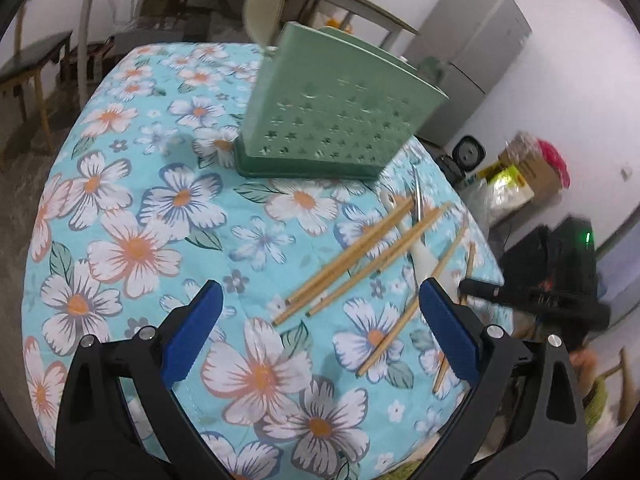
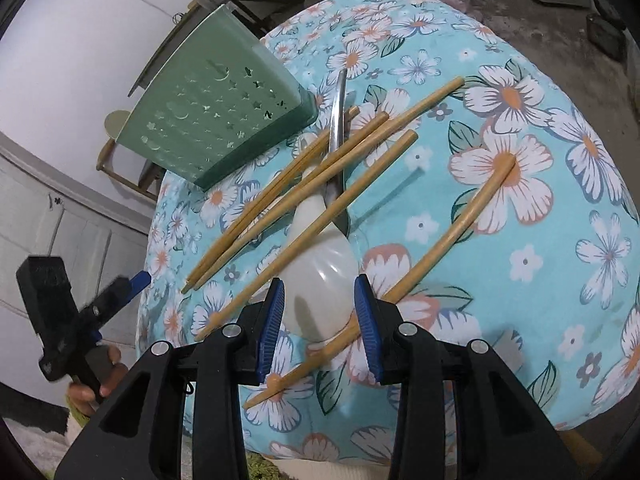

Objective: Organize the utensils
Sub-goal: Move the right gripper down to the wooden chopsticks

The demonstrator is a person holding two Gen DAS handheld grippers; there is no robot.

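We hold our left gripper (image 1: pixel 320 316) spread wide above bare floral tablecloth (image 1: pixel 132 208). Our right gripper (image 2: pixel 320 312), fingers parted, straddles the white plastic spoon (image 2: pixel 320 280) near the table edge, handle pointing toward the green perforated utensil holder (image 2: pixel 212 116), beneath crossed wooden chopsticks (image 2: pixel 320 168).

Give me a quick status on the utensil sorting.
Left gripper open, empty. Right gripper open, straddling white spoon. Chopsticks lie across the spoon. Green holder waiting.
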